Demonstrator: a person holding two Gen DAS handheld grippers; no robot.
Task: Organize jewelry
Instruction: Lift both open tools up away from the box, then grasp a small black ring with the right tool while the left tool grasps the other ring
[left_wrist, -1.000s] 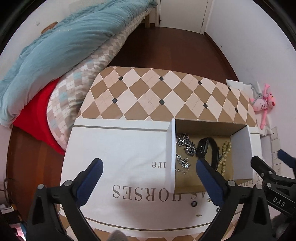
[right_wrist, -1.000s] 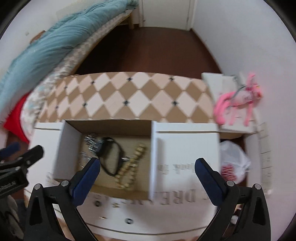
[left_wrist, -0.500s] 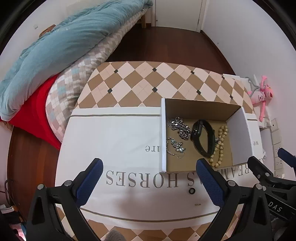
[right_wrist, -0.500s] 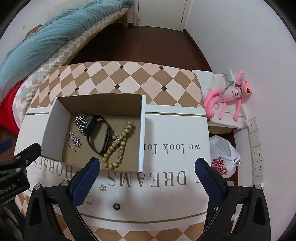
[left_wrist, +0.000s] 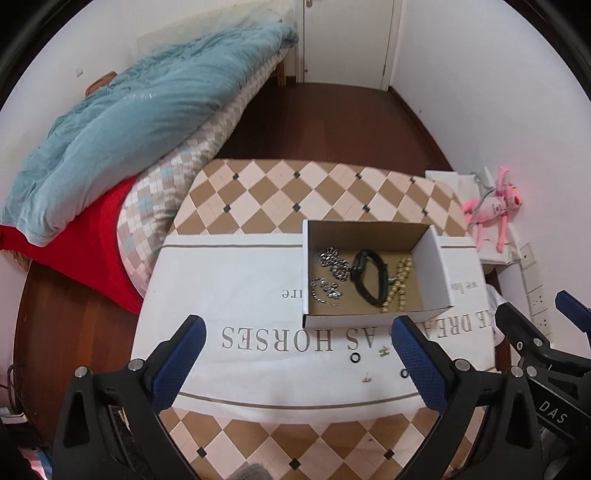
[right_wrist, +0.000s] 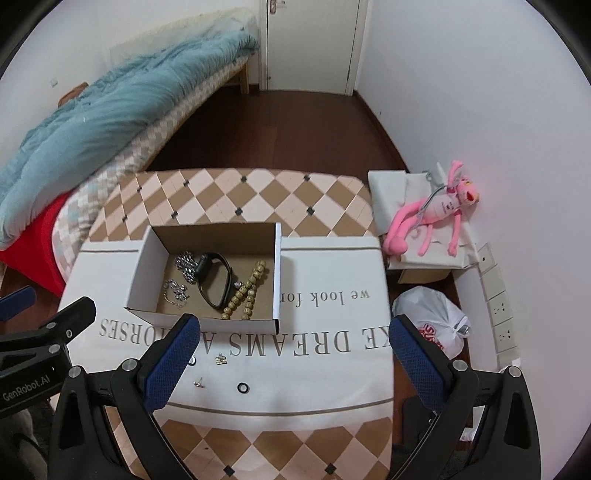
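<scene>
Left wrist view: my left gripper (left_wrist: 295, 365) hangs above the near edge of the table (left_wrist: 280, 192), jaws spread wide with nothing between them. A white cloth (left_wrist: 229, 277) printed with grey lettering covers the table's near half, over a brown-and-cream diamond pattern. To the left lies a bed (left_wrist: 122, 122) with a pale blue quilt. A cardboard box (left_wrist: 437, 277), open at the top, stands on the cloth right of centre. Inside it, from left to right, lie a tangle of silver chains (left_wrist: 330, 271), a black watch (left_wrist: 369, 277) and a string of gold beads (left_wrist: 397, 284). On the cloth just in front of the box lie four loose small pieces: a black ring (left_wrist: 355, 357), a gold charm (left_wrist: 383, 352), a small stud (left_wrist: 366, 377) and a second black ring (left_wrist: 405, 373) beside my right finger.

Right wrist view: my right gripper (right_wrist: 291, 362) also hangs wide open and holds nothing, above the cloth's near edge. My left gripper (right_wrist: 44, 332) shows at the left margin. The box (right_wrist: 146, 273) sits ahead and left, the chains (right_wrist: 184, 266), watch (right_wrist: 214, 277) and beads (right_wrist: 245, 291) within it. The charm (right_wrist: 220, 359), stud (right_wrist: 199, 382) and one ring (right_wrist: 242, 388) lie between my fingers; the other ring (right_wrist: 191, 360) touches the edge of my left finger. A pink plush toy (right_wrist: 432, 218) and a white plastic bag (right_wrist: 432, 321) lie right of the table.
</scene>
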